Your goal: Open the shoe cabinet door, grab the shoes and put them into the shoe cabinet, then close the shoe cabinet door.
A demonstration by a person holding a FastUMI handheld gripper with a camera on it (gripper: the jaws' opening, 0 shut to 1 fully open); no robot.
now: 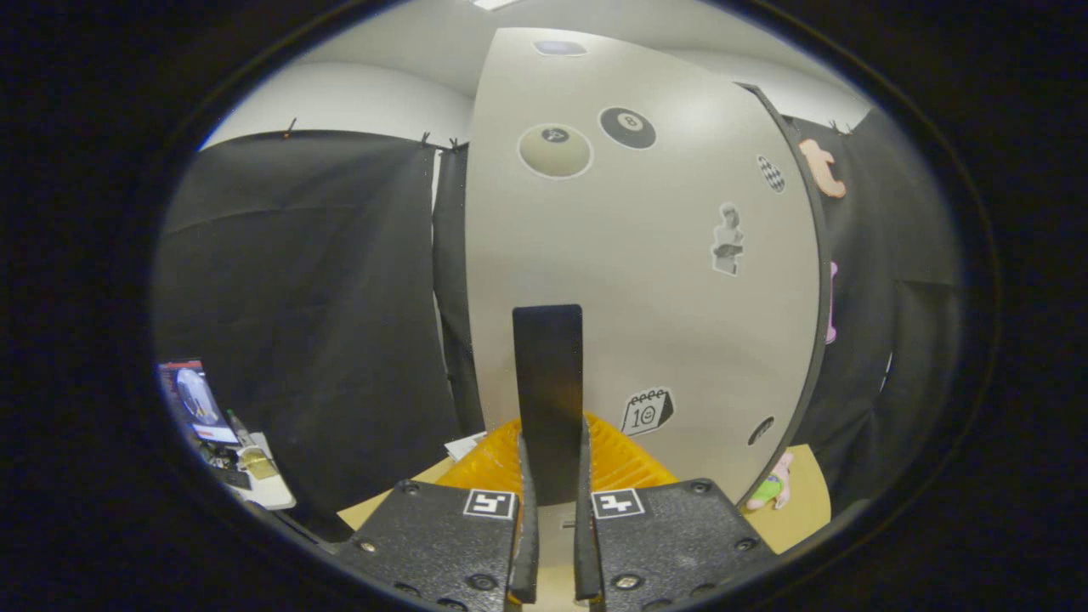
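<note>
1. Shoe cabinet door [646, 280] stands right ahead of the tongs [552, 476], big and pale, with stickers on it.
2. The tongs look squeezed onto a dark flat handle [548, 382]. The handle sticks up between the two fingers [524, 510], and both seem to press on it.
3. The door looks swung partway, but I cannot tell if it is opening or closing.
4. An orange ridged thing [629, 459] sits low, just past the fingers, beside the door's bottom. I cannot tell what it is.
5. No shoes can be made out for sure. A small pink and green toy [772, 486] lies on the surface [803, 501], off to the right of the tongs.
6. To do this step well, I think you should keep a firm squeeze on the handle so it does not slip.
7. Move in a slow curve that follows the door's swing. Do not tug straight.
</note>
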